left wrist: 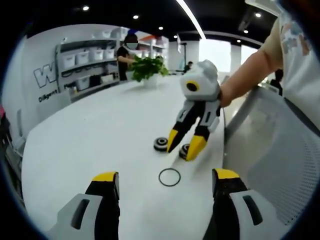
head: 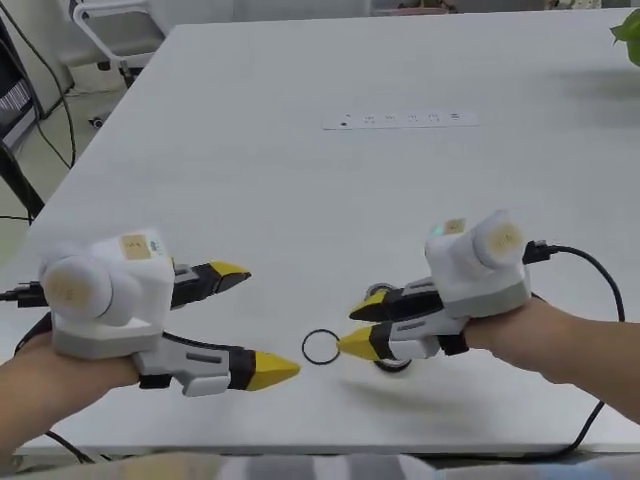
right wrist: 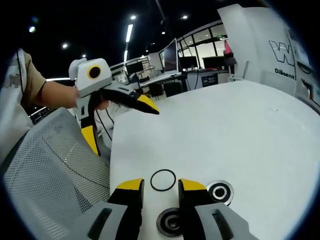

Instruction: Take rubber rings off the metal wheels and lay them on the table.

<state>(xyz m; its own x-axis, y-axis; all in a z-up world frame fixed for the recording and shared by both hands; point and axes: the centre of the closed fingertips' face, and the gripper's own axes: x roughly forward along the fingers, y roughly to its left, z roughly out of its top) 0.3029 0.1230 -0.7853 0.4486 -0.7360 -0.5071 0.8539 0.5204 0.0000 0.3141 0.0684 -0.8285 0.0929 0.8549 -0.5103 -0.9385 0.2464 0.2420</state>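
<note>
Rubber ring [head: 304,348] lies flat on the table [head: 300,180] between the wide-open, empty left tool [head: 262,321] and the narrowly parted, empty right tool [head: 362,322] above a metal wheel [right wrist: 170,221].

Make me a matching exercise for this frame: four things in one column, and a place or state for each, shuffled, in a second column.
1. left claw
2. rubber ring
3. metal wheels
4. plant

a. lying loose on the table between the two claws
b. at the table's far end
c. jaws wide apart
d. right by the right claw

Pairs: 1-c, 2-a, 3-d, 4-b.
</note>
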